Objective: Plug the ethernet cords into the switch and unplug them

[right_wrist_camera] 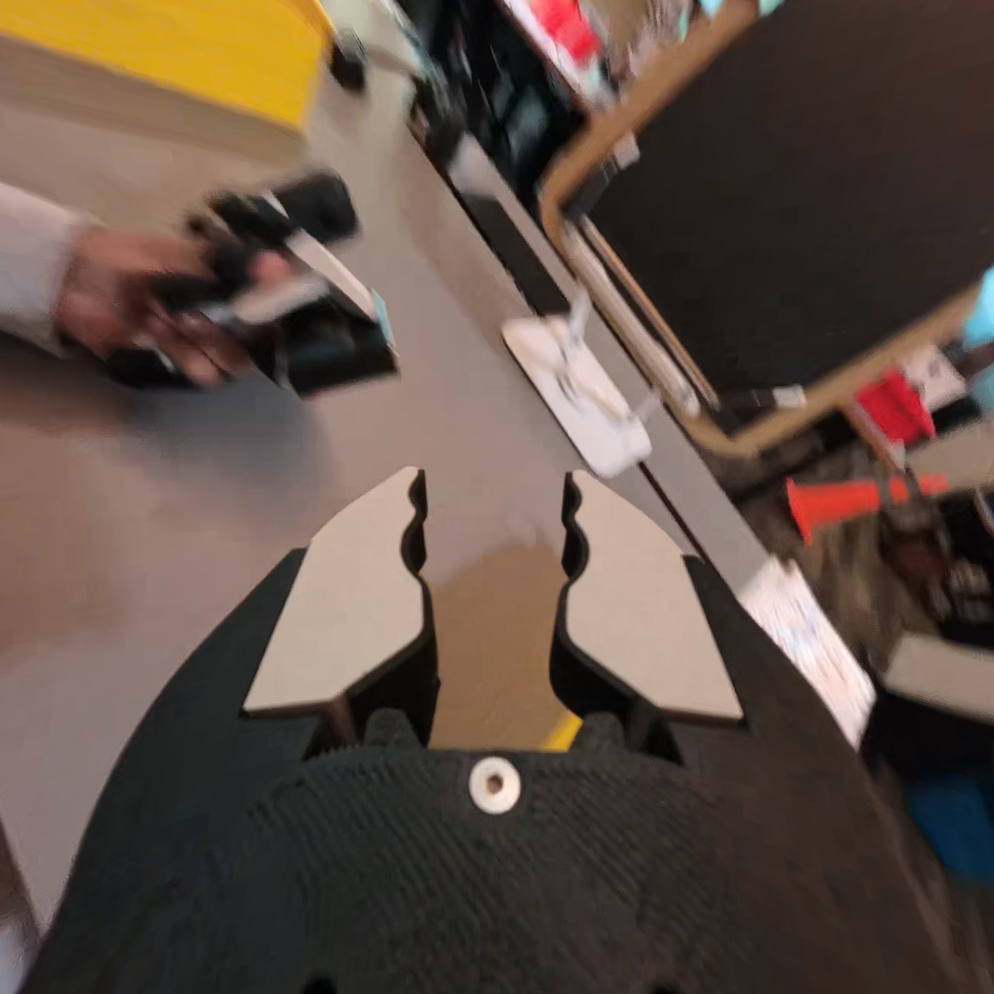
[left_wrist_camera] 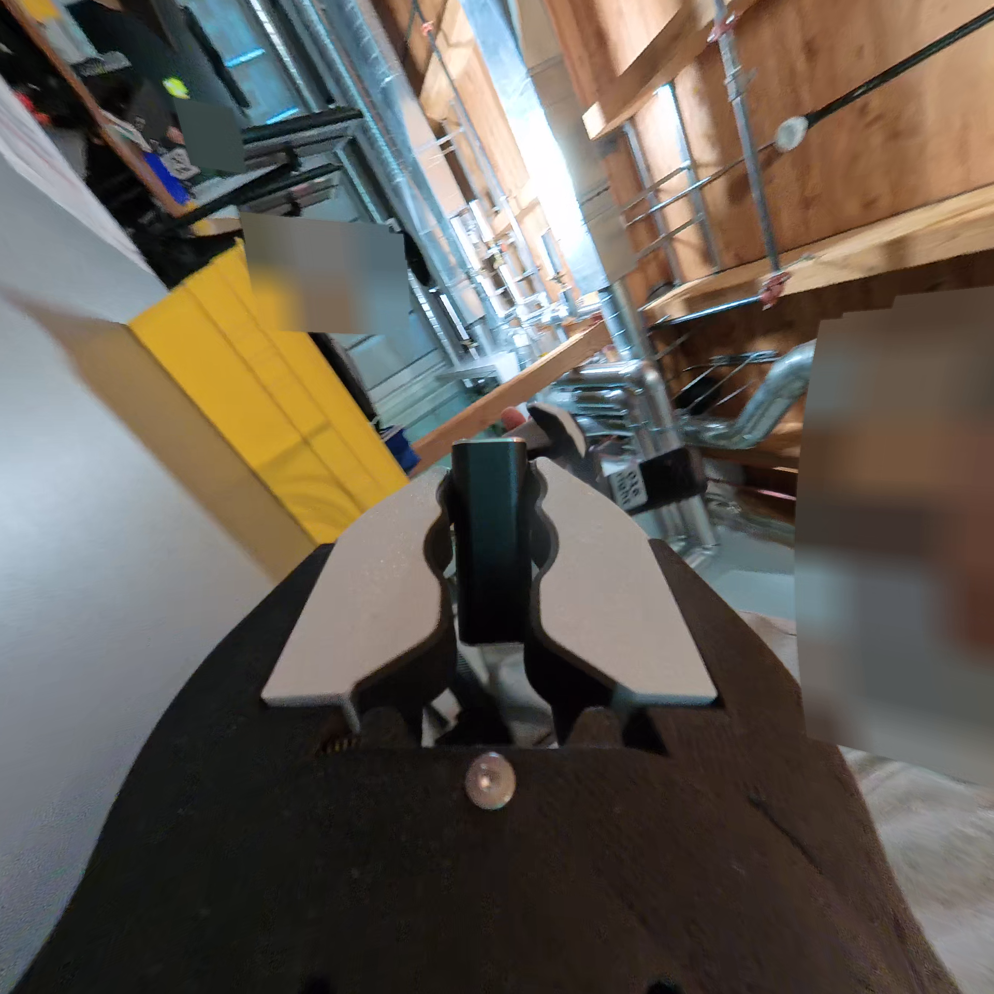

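Observation:
My left gripper [left_wrist_camera: 490, 468] is shut on a dark, box-shaped switch [left_wrist_camera: 489, 538] and holds it up in the air, end-on between the fingers. The right wrist view shows this gripper [right_wrist_camera: 301, 301], blurred, in a person's hand [right_wrist_camera: 140, 312] at the left, with the dark switch [right_wrist_camera: 339, 360] in it just above the grey table [right_wrist_camera: 161, 484]. My right gripper [right_wrist_camera: 495, 476] is open and empty above the table. A white flat device with pale cords on it [right_wrist_camera: 575, 387] lies at the table's far edge. Part of the right gripper [left_wrist_camera: 556, 430] shows behind the switch.
A yellow bin [left_wrist_camera: 258, 376] stands at the left, also in the right wrist view [right_wrist_camera: 161, 54]. A black panel with a wooden rim [right_wrist_camera: 780, 215] stands beyond the table edge. An orange-red tool [right_wrist_camera: 839, 505] and clutter lie at the right. Wooden beams and metal pipes [left_wrist_camera: 753, 215] run overhead.

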A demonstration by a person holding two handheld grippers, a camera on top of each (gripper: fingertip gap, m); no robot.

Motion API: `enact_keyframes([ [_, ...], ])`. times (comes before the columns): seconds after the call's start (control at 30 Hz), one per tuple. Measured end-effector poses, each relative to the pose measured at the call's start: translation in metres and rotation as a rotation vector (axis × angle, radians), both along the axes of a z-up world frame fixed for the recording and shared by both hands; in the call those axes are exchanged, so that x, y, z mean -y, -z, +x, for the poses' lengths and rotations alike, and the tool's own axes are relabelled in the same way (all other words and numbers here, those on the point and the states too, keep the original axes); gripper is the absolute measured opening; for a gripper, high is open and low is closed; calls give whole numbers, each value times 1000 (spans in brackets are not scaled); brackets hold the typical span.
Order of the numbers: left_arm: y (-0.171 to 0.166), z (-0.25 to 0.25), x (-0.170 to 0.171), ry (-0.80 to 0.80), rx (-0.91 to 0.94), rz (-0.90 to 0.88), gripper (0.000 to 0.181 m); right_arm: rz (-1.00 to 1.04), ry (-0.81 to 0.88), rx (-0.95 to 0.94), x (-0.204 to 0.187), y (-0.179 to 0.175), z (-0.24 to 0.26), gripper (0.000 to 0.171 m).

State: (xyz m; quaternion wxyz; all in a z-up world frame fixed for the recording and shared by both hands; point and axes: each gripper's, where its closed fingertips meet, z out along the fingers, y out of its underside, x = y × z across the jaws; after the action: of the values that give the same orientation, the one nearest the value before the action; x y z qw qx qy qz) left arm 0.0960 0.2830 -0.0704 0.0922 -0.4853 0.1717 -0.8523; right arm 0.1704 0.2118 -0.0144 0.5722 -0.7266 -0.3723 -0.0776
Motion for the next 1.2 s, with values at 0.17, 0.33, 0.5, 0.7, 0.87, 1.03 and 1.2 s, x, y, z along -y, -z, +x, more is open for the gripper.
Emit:
enact_keyframes([
  [0.17, -18, 2, 26, 117, 109, -80, 24, 100, -139, 45, -17, 41, -79, 77],
  [0.33, -23, 9, 53, 228, 137, -79, 24, 104, -108, 133, -25, 62, -83, 71],
  [0.5, -20, 14, 48, 141, 93, -17, 52, 117, -23, 92, -28, 41, -55, 71],
  [0.7, -21, 3, 22, 40, 108, -41, 54, 176, 467, 102, -38, -36, 125, 71],
  [0.87, -17, 5, 19, 24, 96, -48, 51, -301, 626, -184, -69, 38, 253, 71],
  [1.03, -13, 10, 21, 18, 49, 3, 43, -735, 594, 36, -70, 123, 274, 70],
  [1.2, -6, 11, 18, 3, 13, 15, 40, -882, 529, 60, -84, 145, 267, 70],
])
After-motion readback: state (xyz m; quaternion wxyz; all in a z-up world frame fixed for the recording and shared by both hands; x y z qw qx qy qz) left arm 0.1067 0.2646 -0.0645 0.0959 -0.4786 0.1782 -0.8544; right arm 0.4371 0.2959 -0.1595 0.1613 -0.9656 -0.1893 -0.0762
